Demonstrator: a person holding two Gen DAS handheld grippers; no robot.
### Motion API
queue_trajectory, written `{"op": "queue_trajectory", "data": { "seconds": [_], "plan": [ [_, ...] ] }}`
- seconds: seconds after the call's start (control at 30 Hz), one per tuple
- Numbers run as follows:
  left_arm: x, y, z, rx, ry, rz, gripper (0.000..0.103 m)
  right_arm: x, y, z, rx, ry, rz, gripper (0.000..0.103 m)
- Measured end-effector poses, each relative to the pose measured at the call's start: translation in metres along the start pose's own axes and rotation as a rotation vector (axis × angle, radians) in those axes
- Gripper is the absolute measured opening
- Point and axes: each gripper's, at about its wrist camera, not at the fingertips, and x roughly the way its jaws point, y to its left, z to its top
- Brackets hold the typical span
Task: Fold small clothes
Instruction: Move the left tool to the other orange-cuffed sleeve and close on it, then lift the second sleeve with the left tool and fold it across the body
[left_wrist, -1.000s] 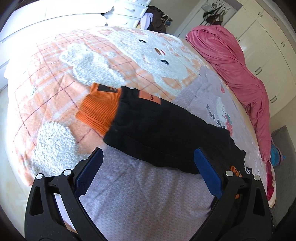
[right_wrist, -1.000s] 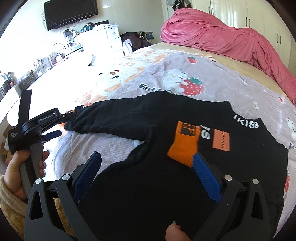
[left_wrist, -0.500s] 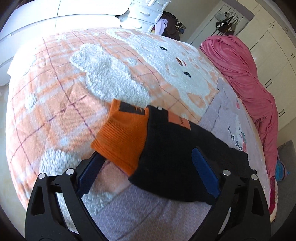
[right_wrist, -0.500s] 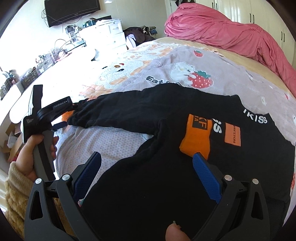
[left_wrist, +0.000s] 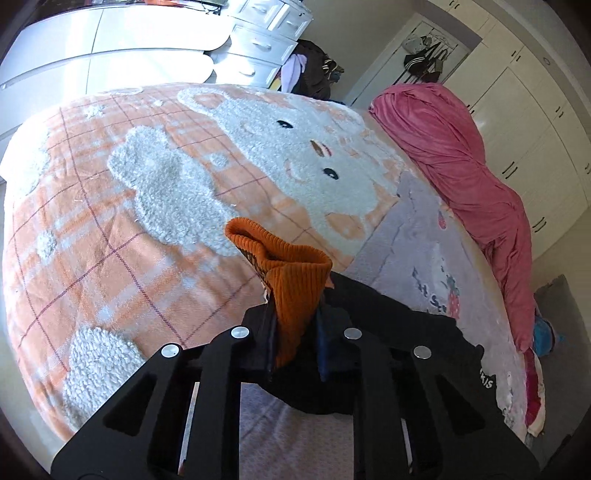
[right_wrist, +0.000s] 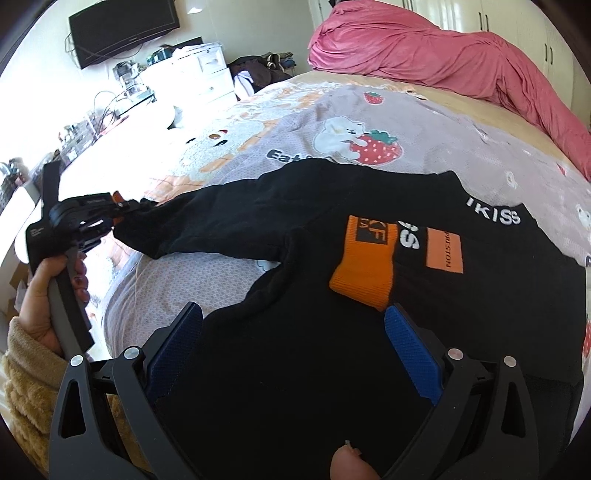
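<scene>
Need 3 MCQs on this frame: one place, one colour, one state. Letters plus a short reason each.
1. Where does the folded-in orange cuff lie?
A. on the black sweater's chest
B. on the pink blanket
C. hanging off the bed

2. What colour is the cuff in the left gripper?
A. white
B. orange
C. pink

3. What state is the right gripper in?
A. shut on a sleeve
B. open above the black sweater
C. shut on nothing

Key: 1 A, it rests beside the orange patch; 2 B, ribbed orange cuff bunches between the jaws; 3 B, blue pads are wide apart.
</scene>
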Motion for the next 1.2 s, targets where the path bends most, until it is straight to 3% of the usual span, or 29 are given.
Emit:
{"op": "queue_trajectory", "data": {
  "seconds": [0.27, 0.47, 0.87, 1.2],
  "plan": [
    [-0.038, -0.063, 0.004, 0.084, -0.067, -0.130, 0.008, -0.020, -0.028, -0.010, 0.080, -0.031, -0.012, 0.098],
    [-0.053, -0.109, -0.005, 0.148, -0.074, -0.217, 0.007, -0.040, -0.058, -0.020, 0.157, -0.060, -0.037, 0.098],
    [-0.063, -0.181, -0.042, 0.268, -0.003, -0.364, 0.007, -0.083, -0.111, -0.039, 0.296, -0.134, -0.089, 0.098],
    [-0.058, -0.217, -0.076, 0.360, 0.081, -0.427, 0.007, -0.108, -0.143, -0.056, 0.393, -0.173, -0.122, 0.098]
  ]
}}
